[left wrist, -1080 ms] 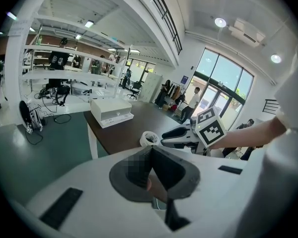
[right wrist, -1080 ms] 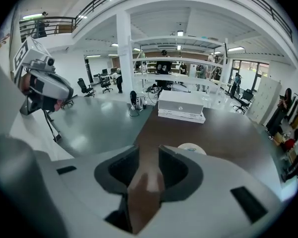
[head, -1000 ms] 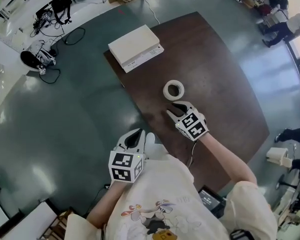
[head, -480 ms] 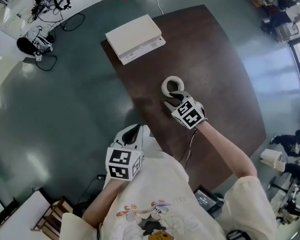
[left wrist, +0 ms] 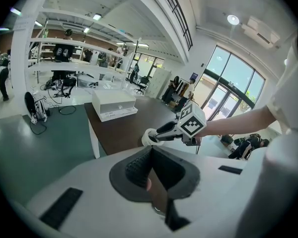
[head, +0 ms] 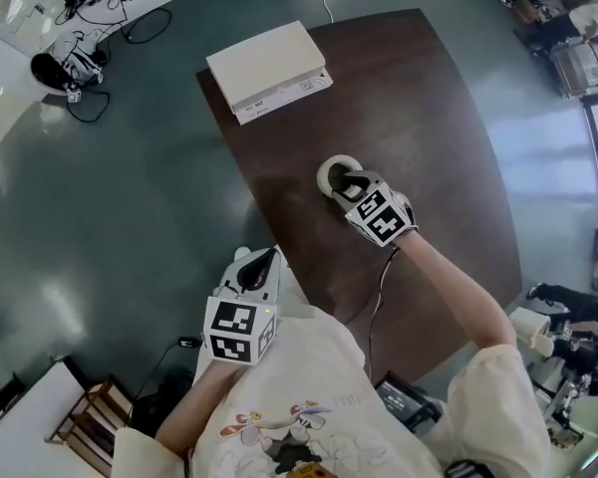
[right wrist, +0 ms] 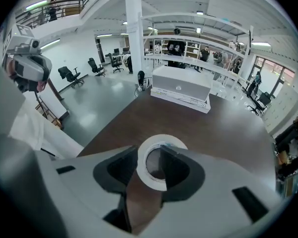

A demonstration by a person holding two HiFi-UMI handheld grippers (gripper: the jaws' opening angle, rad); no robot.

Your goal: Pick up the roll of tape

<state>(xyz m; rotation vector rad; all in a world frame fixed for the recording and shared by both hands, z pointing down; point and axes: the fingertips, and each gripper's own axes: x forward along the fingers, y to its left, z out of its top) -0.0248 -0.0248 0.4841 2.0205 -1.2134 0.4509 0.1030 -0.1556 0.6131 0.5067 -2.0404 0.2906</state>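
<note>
**A:** Where's the off-white paper tape roll [right wrist: 159, 139] vs the tongs?

**B:** It lies flat on the dark brown wooden surface [head: 429, 118], hole up, directly under the right tongs [head: 349, 184]. They point steeply down onto it.

**A:** Tongs' state?

**B:** The right ones have just been opening and stand wide apart. The roll's near wall is btwn them, nothing pressing on it yet.

**A:** Which tip is where?

**B:** One is outside the ring. The other is over the hole, I think. The wide-angle view doesn't settle whether it's already inside or just above.

**A:** Long axis?

**B:** None, it's a ring. So the pinch goes across the wall, one tip inside and one outside. Prob. needs a bit more drop, then close.

**A:** Left tongs [head: 259, 267]?

**B:** Together and empty, off the surface's near-left edge by the person's chest, well apart from the roll. The right hand is clearly nearer.

**A:** Anything in the way?

**B:** No. A flat white cardboard box [head: 266, 68] sits at the far end of the surface, well apart from the roll. Cables and gear lie on the grey-green floor [head: 130, 217] beyond. My only worry is that the roll looks light and may skid if one tip touches first.
</note>
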